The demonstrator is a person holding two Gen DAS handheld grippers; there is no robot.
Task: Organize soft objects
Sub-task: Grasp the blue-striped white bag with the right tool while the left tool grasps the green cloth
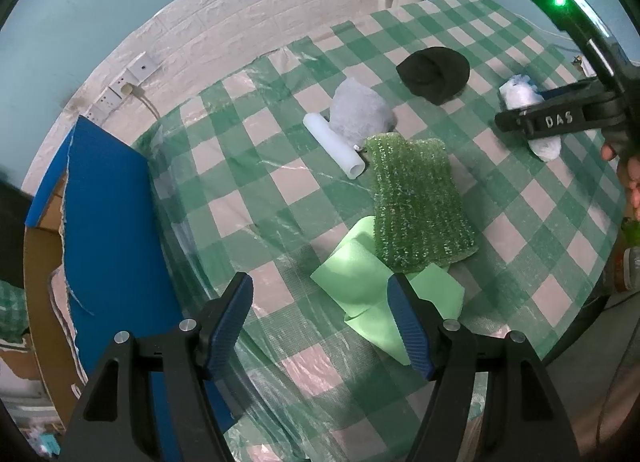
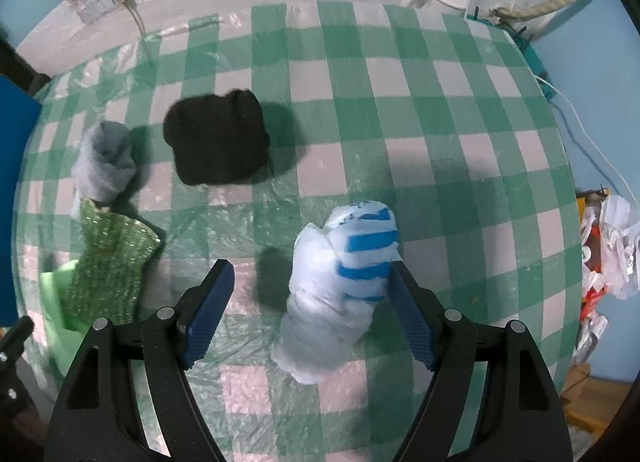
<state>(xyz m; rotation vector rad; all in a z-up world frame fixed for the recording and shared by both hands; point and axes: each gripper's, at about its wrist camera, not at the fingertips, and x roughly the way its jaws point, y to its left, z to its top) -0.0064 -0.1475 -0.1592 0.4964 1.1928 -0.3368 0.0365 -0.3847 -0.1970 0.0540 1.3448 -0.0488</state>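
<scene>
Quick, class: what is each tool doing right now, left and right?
Left tool: open, holding nothing, above the light green sheet.
Right tool: open, around the white and blue bundle, not closed on it.

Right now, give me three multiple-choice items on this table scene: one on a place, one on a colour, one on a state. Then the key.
1. What does the sparkly green sponge partly lie on?
A. the black cloth
B. the light green sheet
C. the kettle

2. What colour are the stripes on the white bundle?
A. red
B. yellow
C. blue

3. How is the right gripper set?
A. open, the bundle between its fingers
C. out of view
B. shut on the black cloth

Key: 1 B, the sponge's near end overlaps the light green sheet. 2 C, blue bands show on the bundle. 3 A, the fingers stand apart on either side of the bundle, though contact on the right one is unclear.
</scene>
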